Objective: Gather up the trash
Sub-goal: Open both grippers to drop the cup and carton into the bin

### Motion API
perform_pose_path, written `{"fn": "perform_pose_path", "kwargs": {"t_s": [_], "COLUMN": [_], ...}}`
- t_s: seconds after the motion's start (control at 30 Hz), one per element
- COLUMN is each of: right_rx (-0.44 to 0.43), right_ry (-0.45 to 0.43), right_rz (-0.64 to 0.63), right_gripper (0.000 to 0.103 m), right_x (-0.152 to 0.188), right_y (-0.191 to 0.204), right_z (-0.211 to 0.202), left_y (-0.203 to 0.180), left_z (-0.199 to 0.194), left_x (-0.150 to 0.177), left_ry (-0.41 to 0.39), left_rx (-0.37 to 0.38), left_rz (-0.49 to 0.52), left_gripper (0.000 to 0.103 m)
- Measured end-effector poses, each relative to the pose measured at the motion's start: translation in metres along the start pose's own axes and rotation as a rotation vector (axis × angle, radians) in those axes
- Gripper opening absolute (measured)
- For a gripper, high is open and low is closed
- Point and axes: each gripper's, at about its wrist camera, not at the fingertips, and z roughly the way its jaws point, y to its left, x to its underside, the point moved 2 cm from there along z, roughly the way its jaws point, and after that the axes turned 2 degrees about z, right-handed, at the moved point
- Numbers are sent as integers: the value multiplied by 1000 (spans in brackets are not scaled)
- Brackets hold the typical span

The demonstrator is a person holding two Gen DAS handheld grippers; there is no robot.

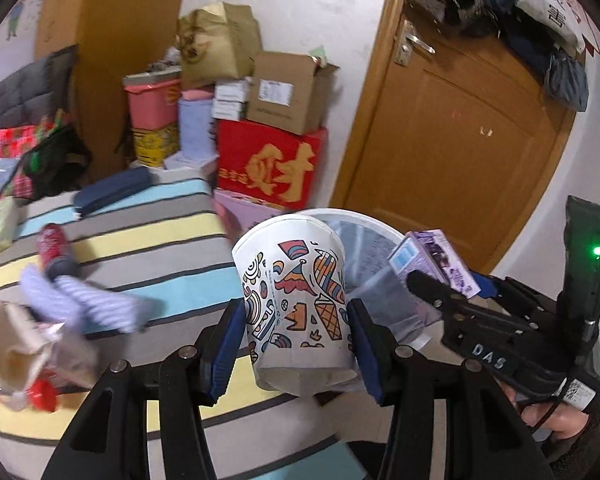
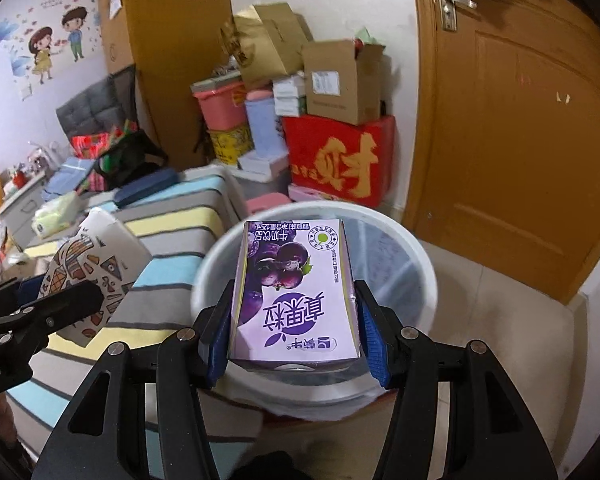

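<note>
My left gripper is shut on a white paper cup printed with colourful cartoons, its blue pads pressed on both sides. The cup hangs over the bed's edge, just left of a white trash bin. My right gripper is shut on a purple milk-drink carton, held right above the open mouth of the white trash bin. In the left wrist view the carton and right gripper show at the right. In the right wrist view the cup shows at the left.
A striped bed carries a red can, lilac cloth, crumpled wrappers and a dark blue case. Stacked boxes stand behind the bin. A wooden door is at the right.
</note>
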Motion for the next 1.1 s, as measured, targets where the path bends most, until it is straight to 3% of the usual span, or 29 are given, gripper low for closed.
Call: {"fn": "perform_pose_path", "kwargs": {"t_s": [0.3, 0.43, 0.53, 0.6, 0.7, 1.1], "right_rx": [-8, 13, 16, 32, 46, 44], "right_ry": [83, 104, 109, 108, 96, 38], "right_rz": [1, -7, -16, -25, -15, 15], "right_gripper": [56, 56, 57, 57, 65, 66], "right_x": [-1, -1, -2, -2, -4, -6], "right_y": [-28, -35, -38, -38, -43, -38], "right_z": [28, 37, 40, 40, 41, 24], "left_y": [-17, -18, -20, -18, -15, -4], "left_z": [50, 61, 66, 66, 64, 28], "left_x": [-8, -10, -12, -12, -13, -8], "left_ry": [70, 66, 72, 72, 68, 19], "left_rx": [15, -2, -9, -2, -10, -49], "left_rz": [11, 7, 1, -11, -21, -31], "left_gripper": [53, 55, 64, 65, 66, 67]}}
